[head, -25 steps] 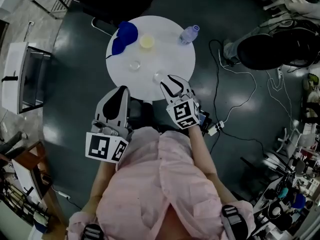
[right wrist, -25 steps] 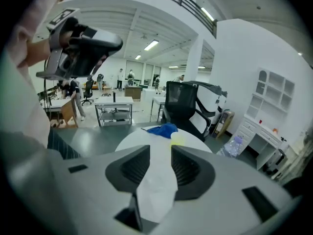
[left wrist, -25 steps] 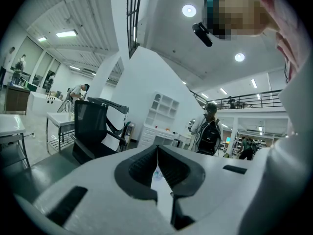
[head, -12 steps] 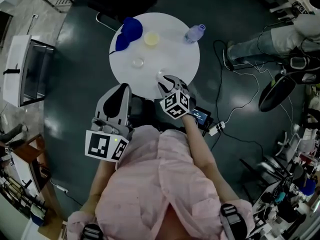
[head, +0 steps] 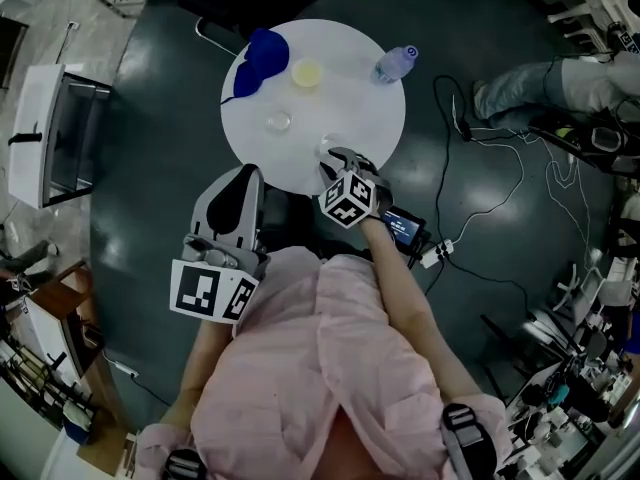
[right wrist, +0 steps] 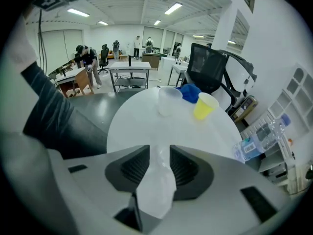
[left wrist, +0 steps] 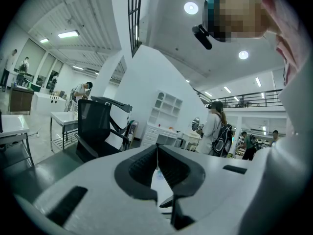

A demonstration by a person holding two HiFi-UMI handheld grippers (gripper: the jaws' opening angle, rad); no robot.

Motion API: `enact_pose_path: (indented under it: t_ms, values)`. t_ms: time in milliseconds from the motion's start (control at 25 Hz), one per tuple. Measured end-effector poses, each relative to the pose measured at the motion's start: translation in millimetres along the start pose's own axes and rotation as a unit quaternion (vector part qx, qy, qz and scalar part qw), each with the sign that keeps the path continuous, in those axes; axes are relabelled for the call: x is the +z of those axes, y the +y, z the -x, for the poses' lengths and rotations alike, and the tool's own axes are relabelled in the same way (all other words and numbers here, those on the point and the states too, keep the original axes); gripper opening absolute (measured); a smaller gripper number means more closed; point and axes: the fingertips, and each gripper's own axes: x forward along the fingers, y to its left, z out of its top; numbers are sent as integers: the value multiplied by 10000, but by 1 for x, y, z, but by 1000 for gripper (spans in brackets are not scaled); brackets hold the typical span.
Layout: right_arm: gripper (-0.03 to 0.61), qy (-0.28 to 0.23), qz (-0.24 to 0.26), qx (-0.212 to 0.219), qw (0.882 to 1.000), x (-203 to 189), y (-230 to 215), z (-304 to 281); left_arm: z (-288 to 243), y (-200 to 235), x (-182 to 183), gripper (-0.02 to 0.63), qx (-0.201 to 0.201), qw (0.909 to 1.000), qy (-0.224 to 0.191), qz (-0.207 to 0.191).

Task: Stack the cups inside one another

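**A:** What is the setting?

**B:** A large, bright workroom seen from above, with a dark floor [head: 160,168]. A round white table [head: 350,108] stands in front of a person in a pink shirt [head: 320,368], who holds a gripper in each hand.

**A:** What are the grippers doing?

**B:** The right gripper [right wrist: 159,155] points steeply down over the near edge of the table, at about 6 o'clock on the tabletop. Its jaws are closed on a clear cup [right wrist: 156,190]. The thin plastic fills the gap, with a pad against each side. Whether the cup's base rests on the tabletop cannot be told. The left gripper [left wrist: 157,153] lies nearly level, off the table at about 7 o'clock. Its jaws are pressed together with nothing between them.

**A:** What sits around the held cup?

**B:** A second clear cup [head: 278,122] stands at about 8 o'clock on the tabletop, near the held one but apart from it. A yellow cup [head: 307,72] stands farther back, at 12 o'clock. A crumpled-looking blue object [head: 258,58] lies on the rim at 10 o'clock, just beside the yellow cup. A clear plastic bottle [head: 393,64] is at the rim at 2 o'clock, well apart from all three cups.

**A:** And beyond the table?

**B:** In the right gripper view, a black office chair [right wrist: 208,70] stands behind the table's far edge, with desks and distant people farther back.
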Motion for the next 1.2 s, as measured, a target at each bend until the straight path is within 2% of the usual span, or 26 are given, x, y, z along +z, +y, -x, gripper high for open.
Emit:
enact_pose_path:
  t_ms: [240, 400, 520, 720, 960, 1080, 1200]
  values:
    - [121, 274, 438, 28, 9987, -7, 3, -11, -4, 4, 2, 20, 44, 10000, 10, -6]
    - [79, 341, 681, -40, 9971, -8, 1, -14, -7, 6, 1, 20, 69, 10000, 23, -2]
    - [46, 381, 742, -72, 9965, -10, -1, -14, -9, 5, 1, 20, 54, 10000, 41, 12]
    - [38, 409, 711, -117, 9966, -10, -3, -10, -11, 6, 2, 20, 51, 10000, 42, 28]
    - [38, 3, 382, -356, 9986, 6, -18, 10, -17, 2, 1, 20, -22, 10000, 25, 29]
    - [38, -427, -112, -536, 9976, 18, -27, 32, -19, -1, -1, 20, -96, 9999, 31, 12]
    - [37, -884, -674, -730, 9911, 29, -35, 60, -17, -5, -2, 20, -125, 9999, 73, 7]
